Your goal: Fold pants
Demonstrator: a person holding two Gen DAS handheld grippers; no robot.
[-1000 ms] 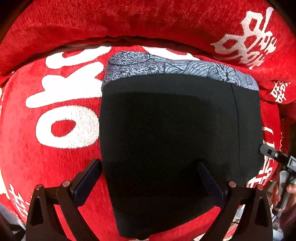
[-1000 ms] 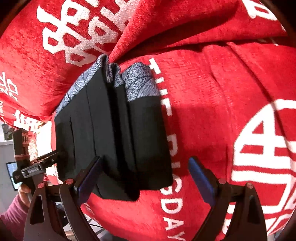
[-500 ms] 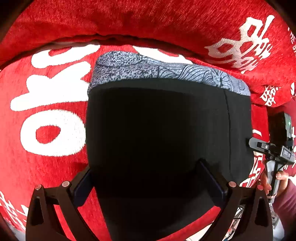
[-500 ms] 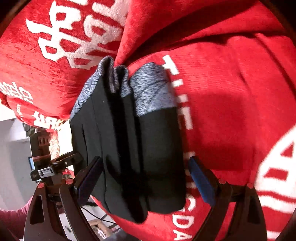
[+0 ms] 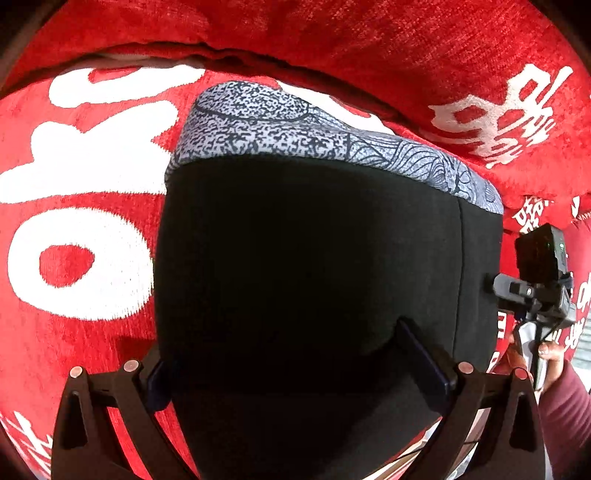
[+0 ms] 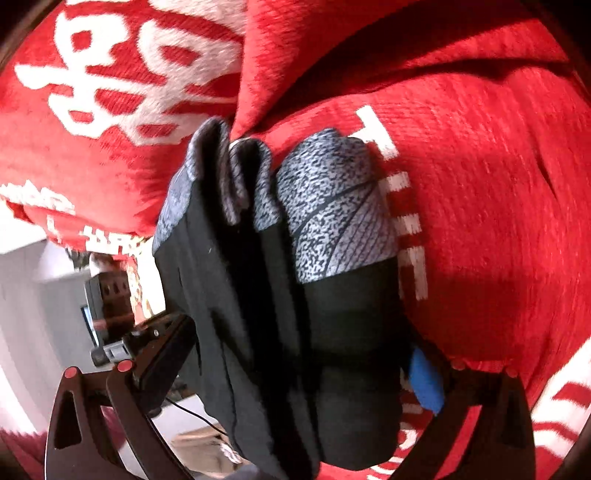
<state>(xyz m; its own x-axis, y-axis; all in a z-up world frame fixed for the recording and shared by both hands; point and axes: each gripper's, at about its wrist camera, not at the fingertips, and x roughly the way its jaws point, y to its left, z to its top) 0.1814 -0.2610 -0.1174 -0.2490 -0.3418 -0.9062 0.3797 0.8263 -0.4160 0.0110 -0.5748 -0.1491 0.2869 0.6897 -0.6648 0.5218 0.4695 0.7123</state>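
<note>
Black pants with a grey patterned waistband lie folded in a thick stack on a red sofa cover. My left gripper hangs low over the near end, open. Its left finger is half hidden at the stack's left edge and its right finger lies over the black cloth. From the side, the pants show several layers with the waistband at the far end. My right gripper straddles that stack, jaws opening wide. I cannot see its pads pressing.
The red cover with white lettering rises into a back cushion just behind the waistband. A hand in a maroon sleeve holds the right tool at the pants' right edge. Pale floor and a cable show past the sofa's edge.
Both grippers sank closer to the pants. The stack now fills the gap between the right gripper's fingers, where its right finger stood over bare red cover. The left gripper's left finger slid against the stack's edge.
</note>
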